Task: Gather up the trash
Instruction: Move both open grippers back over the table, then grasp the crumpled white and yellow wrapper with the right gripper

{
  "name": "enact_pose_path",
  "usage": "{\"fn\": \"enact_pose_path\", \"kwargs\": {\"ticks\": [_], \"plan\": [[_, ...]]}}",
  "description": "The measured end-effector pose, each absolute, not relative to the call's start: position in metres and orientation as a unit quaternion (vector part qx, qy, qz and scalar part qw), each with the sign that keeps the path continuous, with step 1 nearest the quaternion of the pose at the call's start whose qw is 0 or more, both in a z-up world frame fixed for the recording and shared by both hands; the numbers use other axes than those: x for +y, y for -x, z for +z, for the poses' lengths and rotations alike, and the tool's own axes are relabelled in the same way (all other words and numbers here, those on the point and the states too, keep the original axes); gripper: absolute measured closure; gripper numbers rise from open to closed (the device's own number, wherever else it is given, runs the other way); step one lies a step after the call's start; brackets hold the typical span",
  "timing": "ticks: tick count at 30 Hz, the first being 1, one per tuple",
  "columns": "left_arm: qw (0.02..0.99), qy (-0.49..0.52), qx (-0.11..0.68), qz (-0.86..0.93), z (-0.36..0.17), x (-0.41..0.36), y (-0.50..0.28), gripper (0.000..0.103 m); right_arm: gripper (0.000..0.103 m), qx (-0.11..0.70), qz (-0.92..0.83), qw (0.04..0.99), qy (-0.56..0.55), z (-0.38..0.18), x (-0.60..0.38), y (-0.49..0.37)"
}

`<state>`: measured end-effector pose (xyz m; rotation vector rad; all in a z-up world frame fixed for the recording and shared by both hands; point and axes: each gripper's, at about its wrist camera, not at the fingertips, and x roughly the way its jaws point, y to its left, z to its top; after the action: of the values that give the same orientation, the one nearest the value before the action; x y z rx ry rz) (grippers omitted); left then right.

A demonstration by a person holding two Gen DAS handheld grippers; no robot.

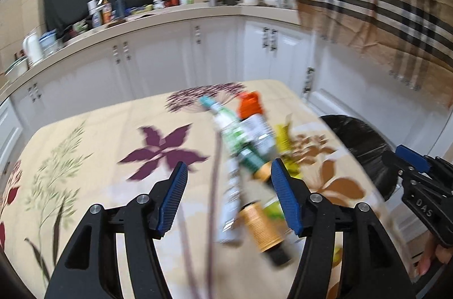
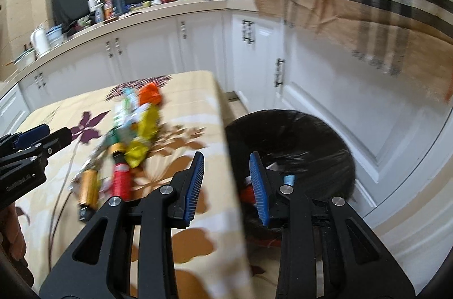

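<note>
- My left gripper (image 1: 229,194) has its blue ribbed pads standing well apart with nothing clamped. The heap of trash shows through the gap but lies on the table beyond the tips, not between the pads.
- My right gripper (image 2: 226,185) is parted more narrowly and is also empty. Through its gap I see only the table edge and the bin.
- Both views are smeared, so my main worry is closing while the picture is this unsteady. I could pinch two overlapping pieces at once or knock one off the edge.
- The pile is crowded. An amber-orange cylindrical bottle with a black cap (image 1: 263,231) lies nearest my left tips, touching a white-and-green flattened tube (image 1: 232,157), with an orange-capped white bottle (image 1: 252,112) further ahead. A sloppy grip on one could drag the others.
- A crumpled yellow plastic wrapper (image 2: 144,135) sits ahead and left of my right gripper, beside a red cylindrical can (image 2: 121,180). Thin film like that may slip from the pads.
- The round bin lined with a black plastic bag (image 2: 300,135) stands just off the edge of the floral-cloth table (image 2: 198,146), ahead and slightly right of my right tips. It already holds some rubbish.
- A thin dark cord (image 1: 215,171) runs across the cloth under my left gripper and could snag.
</note>
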<state>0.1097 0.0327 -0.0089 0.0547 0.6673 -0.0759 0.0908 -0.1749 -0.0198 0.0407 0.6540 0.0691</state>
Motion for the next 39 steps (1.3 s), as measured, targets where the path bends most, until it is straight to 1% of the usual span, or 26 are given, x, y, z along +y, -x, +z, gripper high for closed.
{"fn": "enact_pose_path", "kwargs": {"ticks": [15, 26, 32, 35, 39], "plan": [[0.940, 0.002, 0.341, 0.030, -0.028, 0.116, -0.068, 0.043, 0.071, 0.360, 0.111, 0.926, 0.030, -0.039, -0.090, -0.060], [0.937, 0.024, 0.346, 0.051, -0.035, 0.145, -0.059, 0.043, 0.071, 0.378, 0.129, 0.915, 0.059, -0.049, -0.063, -0.056], [0.936, 0.028, 0.348, 0.051, -0.037, 0.148, -0.057, 0.043, 0.073, 0.384, 0.130, 0.912, 0.066, -0.048, -0.060, -0.054], [0.936, 0.028, 0.348, 0.051, -0.037, 0.148, -0.057, 0.043, 0.080, 0.394, 0.127, 0.908, 0.067, -0.052, -0.061, -0.054], [0.935, 0.029, 0.351, 0.049, -0.039, 0.148, -0.057, 0.043, 0.080, 0.398, 0.130, 0.906, 0.060, -0.055, -0.064, -0.053]]}}
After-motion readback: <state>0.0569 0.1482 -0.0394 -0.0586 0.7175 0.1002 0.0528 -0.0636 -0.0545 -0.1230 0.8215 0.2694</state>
